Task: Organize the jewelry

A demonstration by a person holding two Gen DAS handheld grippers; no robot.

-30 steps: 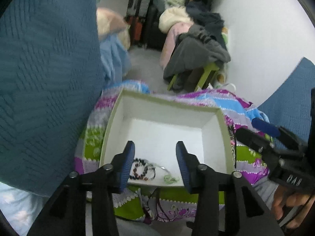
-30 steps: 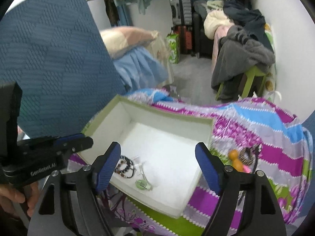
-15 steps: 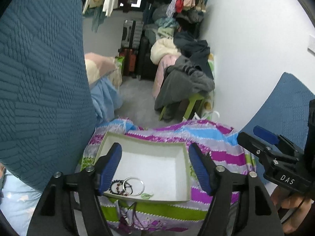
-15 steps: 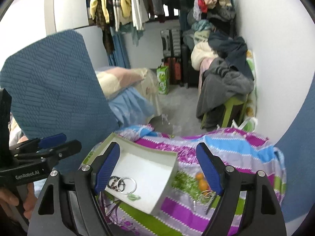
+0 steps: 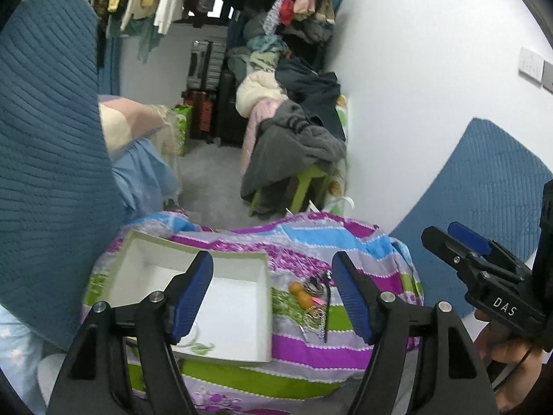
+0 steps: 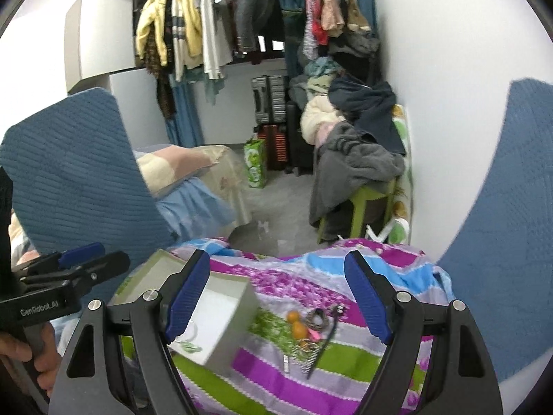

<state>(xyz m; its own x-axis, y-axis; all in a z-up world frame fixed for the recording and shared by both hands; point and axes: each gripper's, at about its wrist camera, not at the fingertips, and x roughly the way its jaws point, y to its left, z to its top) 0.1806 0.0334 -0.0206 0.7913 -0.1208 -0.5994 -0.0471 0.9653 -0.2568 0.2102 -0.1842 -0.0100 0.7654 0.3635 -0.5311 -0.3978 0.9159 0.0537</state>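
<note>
A white open box (image 5: 238, 297) with a green rim sits on a purple, green and blue striped cloth (image 5: 304, 346). A ring and a green piece (image 5: 197, 344) lie in its near corner, partly hidden by a finger. A pile of loose jewelry (image 5: 312, 294), with orange beads and dark pieces, lies on the cloth right of the box. My left gripper (image 5: 273, 297) is open and empty, held above box and pile. My right gripper (image 6: 276, 301) is open and empty above the same pile (image 6: 311, 328); the box (image 6: 221, 314) shows at its left.
Blue quilted cushions (image 5: 45, 173) stand at left and right (image 5: 490, 186). Beyond the cloth are grey floor, a green stool heaped with clothes (image 5: 293, 145), suitcases (image 5: 207, 69) and hanging garments (image 6: 186, 34). A white wall (image 5: 414, 86) is at right.
Both grippers have pulled back and up from the box, so much more of the room shows. The left gripper's fingers have opened wider. The jewelry stays in the box.
</note>
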